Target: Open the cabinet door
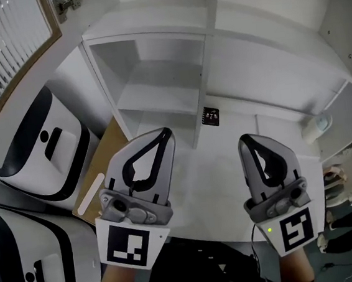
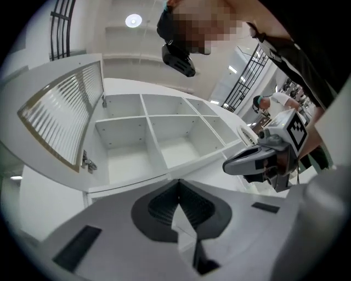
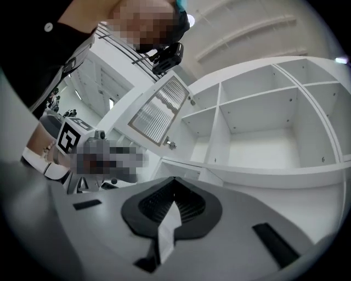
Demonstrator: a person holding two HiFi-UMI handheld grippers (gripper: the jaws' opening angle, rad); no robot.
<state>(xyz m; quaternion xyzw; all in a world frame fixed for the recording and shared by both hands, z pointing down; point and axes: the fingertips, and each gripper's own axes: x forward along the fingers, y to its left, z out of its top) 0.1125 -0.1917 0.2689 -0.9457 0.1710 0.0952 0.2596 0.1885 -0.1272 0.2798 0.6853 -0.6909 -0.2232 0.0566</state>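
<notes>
While the wood-framed cabinet door with its pale slatted panel [image 1: 4,55] stands swung wide at the upper left, its metal hinge [image 1: 68,3] showing at its edge, a rounded white-and-black machine [image 1: 40,154] sits below it, just beside a brown board [image 1: 111,144] carrying a pale flat stick [image 1: 91,189]. The left tool [image 1: 163,135] is clenched on nothing, pointing toward the white open-shelved cabinet [image 1: 158,89]. A small black label [image 1: 211,116] sits on the cabinet's face between the tools. The right tool [image 1: 248,141] is likewise clenched, holding nothing, and a white cylindrical object [image 1: 314,128] lies well to its right.
</notes>
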